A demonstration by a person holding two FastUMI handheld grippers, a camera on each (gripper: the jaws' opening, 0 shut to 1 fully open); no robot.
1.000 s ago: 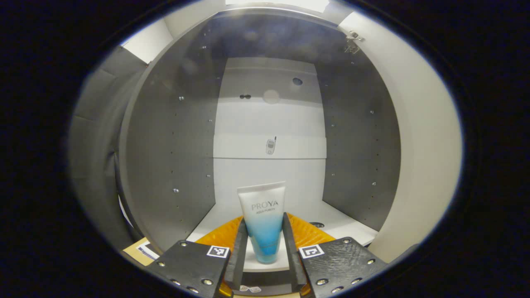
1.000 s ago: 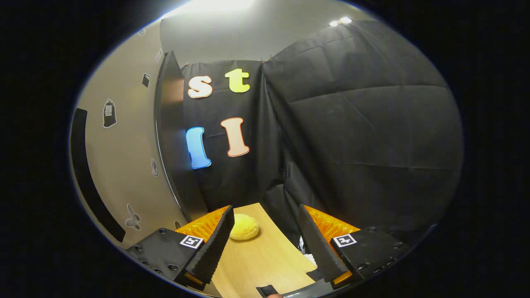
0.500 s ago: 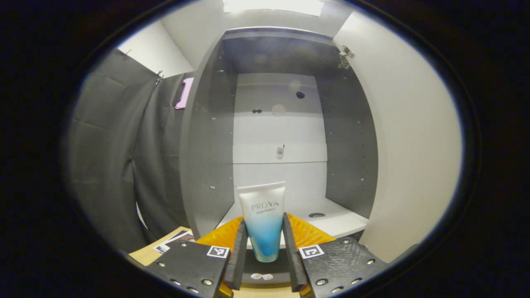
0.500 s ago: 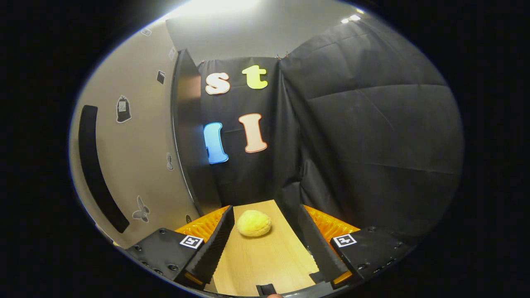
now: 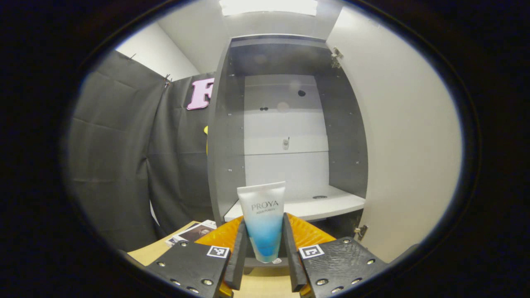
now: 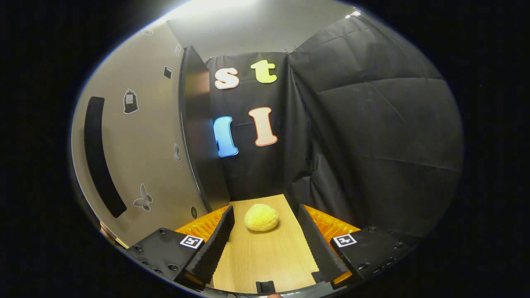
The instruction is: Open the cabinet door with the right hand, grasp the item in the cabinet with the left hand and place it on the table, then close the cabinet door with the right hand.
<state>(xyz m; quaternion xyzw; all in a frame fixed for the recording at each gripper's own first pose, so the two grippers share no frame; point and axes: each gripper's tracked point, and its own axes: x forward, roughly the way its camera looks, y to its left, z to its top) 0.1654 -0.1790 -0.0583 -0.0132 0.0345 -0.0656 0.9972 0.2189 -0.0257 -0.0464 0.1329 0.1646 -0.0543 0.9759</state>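
Observation:
A white-to-blue cosmetic tube (image 5: pixel 263 219) stands upright between my left gripper's fingers; my left gripper (image 5: pixel 262 252) is shut on it, outside the cabinet (image 5: pixel 285 124) and in front of its white bottom shelf (image 5: pixel 306 206). The cabinet door (image 5: pixel 410 136) stands swung open on the right in the left gripper view. In the right gripper view the same door (image 6: pixel 140 149) shows on the left with its long dark handle (image 6: pixel 99 153). My right gripper (image 6: pixel 265 244) hangs open over the wooden table (image 6: pixel 265 256), nothing between its fingers.
A yellow bun-like object (image 6: pixel 261 217) lies on the table ahead of the right gripper. Printed cards (image 5: pixel 191 234) lie on the table left of the cabinet. Black cloth walls close off the back and sides.
My left gripper has drawn back out of the cabinet with the tube in it. The right gripper has shifted slightly, bringing the yellow object more between its fingers.

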